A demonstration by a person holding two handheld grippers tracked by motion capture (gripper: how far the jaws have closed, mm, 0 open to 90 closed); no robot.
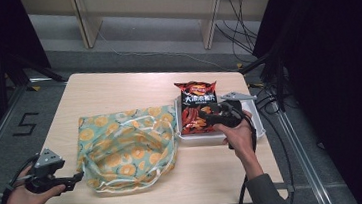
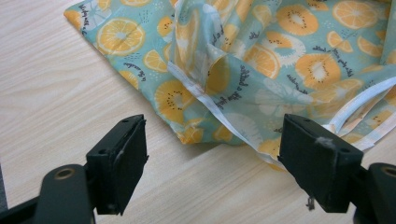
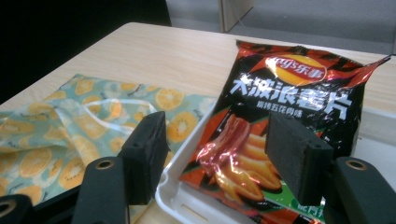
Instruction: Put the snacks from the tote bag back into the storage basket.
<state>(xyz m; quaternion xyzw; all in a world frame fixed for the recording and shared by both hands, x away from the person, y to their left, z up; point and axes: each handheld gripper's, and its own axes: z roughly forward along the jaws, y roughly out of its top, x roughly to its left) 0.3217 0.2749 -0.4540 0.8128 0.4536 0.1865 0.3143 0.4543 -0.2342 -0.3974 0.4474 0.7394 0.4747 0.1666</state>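
A: Near edge first. Left tool sits low at the bench corner, jaws wide, nothing between them. In the left gripper view the fruit-print bag lies just ahead, its white-trimmed hem crumpled and folded over itself.

B: Risk there?

A: The mouth looks half collapsed. If the left tool pinches both layers of the hem at once, the bag would likely stay closed and nothing could go in.

B: And the right side?

A: Right tool hovers just over the lower end of the crisp packet, jaws spread wide, pads not pressing. The packet lies in the white tray, beyond the bag, top end leaning on the far rim.

B: Failure modes?

A: Glossy, air-filled foil: a squeeze on the belly may slip or crush the crisps. A low jaw could catch the tray's lip and drag the tray along.
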